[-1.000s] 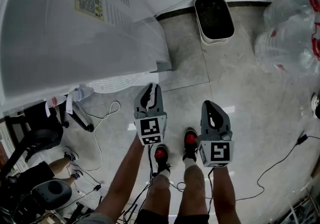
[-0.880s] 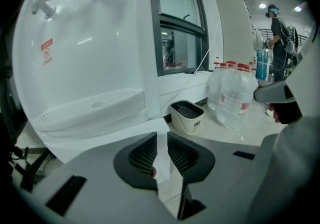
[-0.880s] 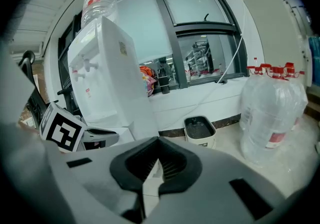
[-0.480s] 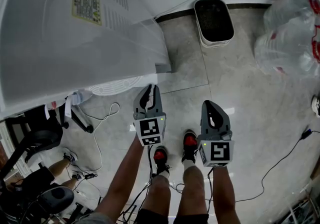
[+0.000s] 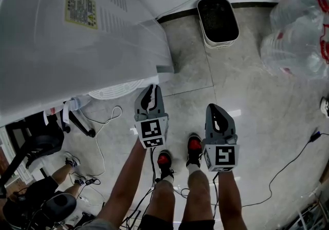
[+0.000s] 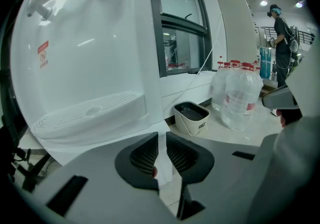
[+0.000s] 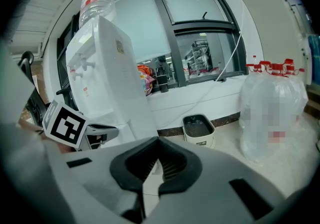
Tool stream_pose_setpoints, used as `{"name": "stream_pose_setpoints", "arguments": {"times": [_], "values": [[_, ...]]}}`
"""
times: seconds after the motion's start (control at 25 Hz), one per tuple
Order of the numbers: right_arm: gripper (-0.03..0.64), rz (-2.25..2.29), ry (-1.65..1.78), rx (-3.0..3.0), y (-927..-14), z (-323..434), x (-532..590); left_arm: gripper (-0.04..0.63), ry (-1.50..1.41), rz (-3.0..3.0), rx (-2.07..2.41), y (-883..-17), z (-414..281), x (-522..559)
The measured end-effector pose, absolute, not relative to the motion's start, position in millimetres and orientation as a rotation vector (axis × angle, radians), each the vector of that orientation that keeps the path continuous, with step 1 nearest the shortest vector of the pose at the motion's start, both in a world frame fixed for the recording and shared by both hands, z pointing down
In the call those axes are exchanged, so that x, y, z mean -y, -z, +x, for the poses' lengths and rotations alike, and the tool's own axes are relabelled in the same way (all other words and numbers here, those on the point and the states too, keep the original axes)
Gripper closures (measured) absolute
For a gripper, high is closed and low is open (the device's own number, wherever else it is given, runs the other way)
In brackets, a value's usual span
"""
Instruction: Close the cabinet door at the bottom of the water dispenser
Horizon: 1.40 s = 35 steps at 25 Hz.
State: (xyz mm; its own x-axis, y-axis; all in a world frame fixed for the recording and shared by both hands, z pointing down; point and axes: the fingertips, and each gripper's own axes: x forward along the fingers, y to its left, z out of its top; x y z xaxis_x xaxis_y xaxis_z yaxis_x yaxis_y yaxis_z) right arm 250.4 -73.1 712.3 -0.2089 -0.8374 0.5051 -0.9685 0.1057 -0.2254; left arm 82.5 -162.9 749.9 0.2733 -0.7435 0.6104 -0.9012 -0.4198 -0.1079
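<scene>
The left claw (image 6: 161, 157) has just been closing and is clamped on the thin white edge of the cabinet door (image 6: 161, 135). The door is found low at the front of the water dispenser (image 5: 77, 44), under its drip tray (image 6: 87, 115). The right claw (image 7: 156, 160) is held beside the left over the floor (image 5: 247, 121), jaws together, nothing between them. A bin (image 5: 218, 21) is seen at the floor's far edge.

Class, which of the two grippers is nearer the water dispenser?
The left gripper: it sits at the water dispenser's foot and its jaws have just been closing on the white door edge; the right gripper hangs apart over the floor.
</scene>
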Motion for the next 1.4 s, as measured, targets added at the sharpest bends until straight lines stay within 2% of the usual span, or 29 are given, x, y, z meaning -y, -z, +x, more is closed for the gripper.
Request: {"name": "stream_pose_setpoints", "arguments": {"times": [0.8, 1.4], "values": [[0.603, 1.807, -0.773, 2.111, -706, 261, 69, 0.534, -0.861, 2.243, 1.529, -744, 90, 181], [0.603, 1.824, -0.667, 2.128, -599, 267, 58, 0.534, -0.765, 2.365, 1.472, -632, 121, 143]]}}
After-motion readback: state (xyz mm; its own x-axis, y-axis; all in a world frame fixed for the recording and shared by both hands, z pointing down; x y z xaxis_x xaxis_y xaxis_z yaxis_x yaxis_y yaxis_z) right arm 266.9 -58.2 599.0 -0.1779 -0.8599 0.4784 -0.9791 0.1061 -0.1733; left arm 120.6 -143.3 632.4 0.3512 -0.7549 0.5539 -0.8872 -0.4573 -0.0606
